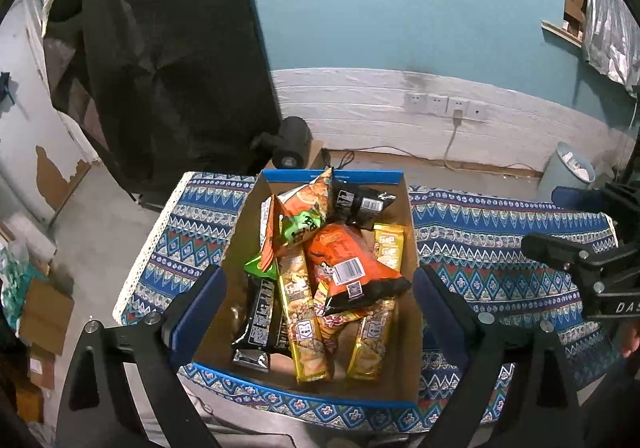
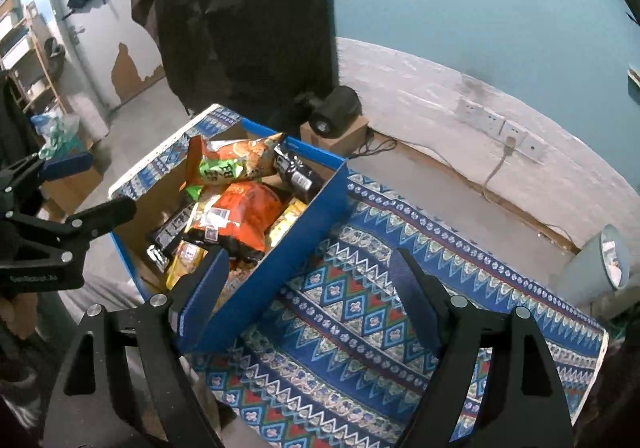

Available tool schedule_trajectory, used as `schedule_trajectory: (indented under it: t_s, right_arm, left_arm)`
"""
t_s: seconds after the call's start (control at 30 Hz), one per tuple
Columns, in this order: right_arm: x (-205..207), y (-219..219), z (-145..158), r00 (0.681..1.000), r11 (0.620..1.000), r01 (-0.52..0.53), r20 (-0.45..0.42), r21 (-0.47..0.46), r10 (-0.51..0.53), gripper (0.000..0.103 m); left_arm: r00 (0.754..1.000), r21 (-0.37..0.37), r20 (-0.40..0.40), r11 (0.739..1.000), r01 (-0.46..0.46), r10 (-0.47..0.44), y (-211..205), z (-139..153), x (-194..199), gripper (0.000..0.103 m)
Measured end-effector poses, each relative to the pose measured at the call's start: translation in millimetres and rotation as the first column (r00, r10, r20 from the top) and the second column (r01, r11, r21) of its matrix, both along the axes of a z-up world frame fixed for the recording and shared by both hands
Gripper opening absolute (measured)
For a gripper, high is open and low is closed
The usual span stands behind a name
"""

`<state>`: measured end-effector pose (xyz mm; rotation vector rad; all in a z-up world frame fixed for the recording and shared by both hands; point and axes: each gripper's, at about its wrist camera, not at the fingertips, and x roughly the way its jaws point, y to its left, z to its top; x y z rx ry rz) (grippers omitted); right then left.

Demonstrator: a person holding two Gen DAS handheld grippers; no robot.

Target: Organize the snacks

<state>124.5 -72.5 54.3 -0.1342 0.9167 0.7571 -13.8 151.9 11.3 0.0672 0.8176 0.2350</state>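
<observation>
My left gripper (image 1: 320, 304) hangs spread wide over the cardboard box (image 1: 412, 244), empty. My right gripper (image 2: 308, 288), also apart and empty, straddles the box's right wall above bare patterned cloth (image 2: 360, 312). Inside the box: two orange bags (image 1: 344, 256), two black packs (image 1: 360, 204), three yellow packs (image 1: 300, 308).

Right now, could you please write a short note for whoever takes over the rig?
Left tongs: open, nothing held, above the near end of the box.
Right tongs: open, nothing held, straddling the box's blue side wall, over the patterned cloth.
Snacks: all visible packets lie in the box, loosely piled: orange bag, yellow packs, black packets.
Done: snacks gathered; none shows on the cloth.
Left: possibly tidying the pile; hard to judge.
</observation>
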Motion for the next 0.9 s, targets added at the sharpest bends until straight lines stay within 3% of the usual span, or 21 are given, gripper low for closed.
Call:
schedule_trajectory:
  t_s: [0.9]
  right_arm:
    - [3.5, -7.2, 4.6, 0.999, 0.999, 0.042, 0.033, 0.004, -0.042, 0.082]
  left_arm:
    - [1.0, 0.0, 0.0, 1.0, 0.019, -0.019, -6.7, 1.4, -2.5, 0.095]
